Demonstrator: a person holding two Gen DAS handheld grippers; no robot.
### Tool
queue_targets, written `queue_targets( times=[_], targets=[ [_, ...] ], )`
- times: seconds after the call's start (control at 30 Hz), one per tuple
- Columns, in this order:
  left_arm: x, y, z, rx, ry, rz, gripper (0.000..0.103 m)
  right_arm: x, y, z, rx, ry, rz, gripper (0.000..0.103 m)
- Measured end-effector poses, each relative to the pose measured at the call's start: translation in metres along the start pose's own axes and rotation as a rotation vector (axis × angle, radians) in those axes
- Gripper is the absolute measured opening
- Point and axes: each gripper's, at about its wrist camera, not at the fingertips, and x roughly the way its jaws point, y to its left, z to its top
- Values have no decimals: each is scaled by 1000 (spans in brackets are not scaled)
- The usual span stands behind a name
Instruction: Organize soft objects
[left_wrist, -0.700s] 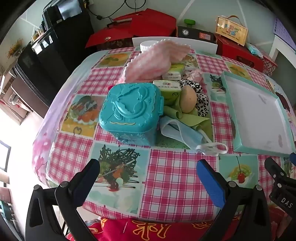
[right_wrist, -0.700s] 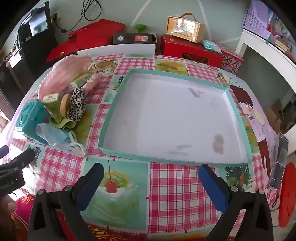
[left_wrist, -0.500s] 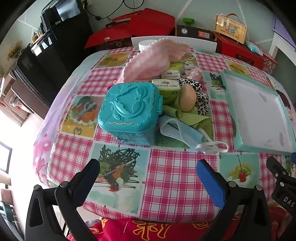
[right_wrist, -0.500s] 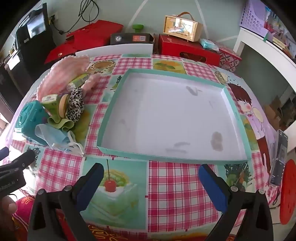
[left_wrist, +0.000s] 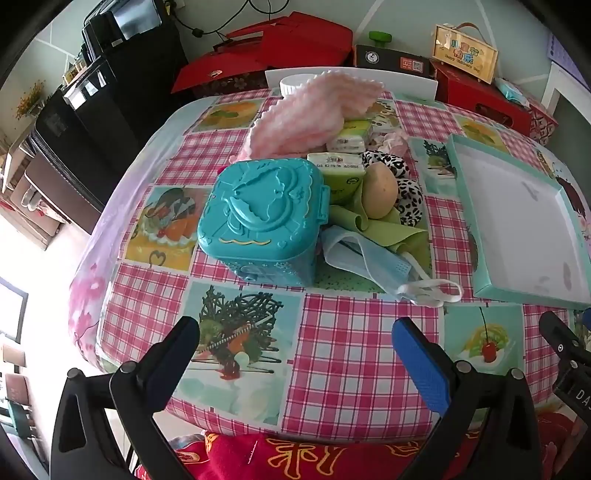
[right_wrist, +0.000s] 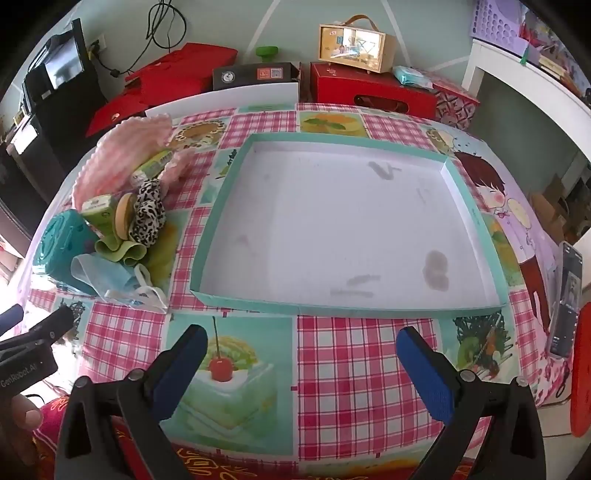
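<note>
Your left gripper (left_wrist: 295, 345) and right gripper (right_wrist: 303, 350) both gape wide, holding nothing. One blue face mask (left_wrist: 373, 264), one leopard scrunchie (left_wrist: 406, 192), one pink cloth (left_wrist: 314, 110) and perhaps three green tissue packs (left_wrist: 340, 173) crowd beside one teal tray (right_wrist: 476, 225).

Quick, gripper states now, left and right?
Left gripper: open, holding nothing.
Right gripper: open, holding nothing.
</note>
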Motion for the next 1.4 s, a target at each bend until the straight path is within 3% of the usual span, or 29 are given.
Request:
queue_targets(
  times=[1.4],
  targets=[
    [5, -1, 0, 6, 23, 17, 103, 1, 1, -1, 6, -1, 2, 103]
  ],
)
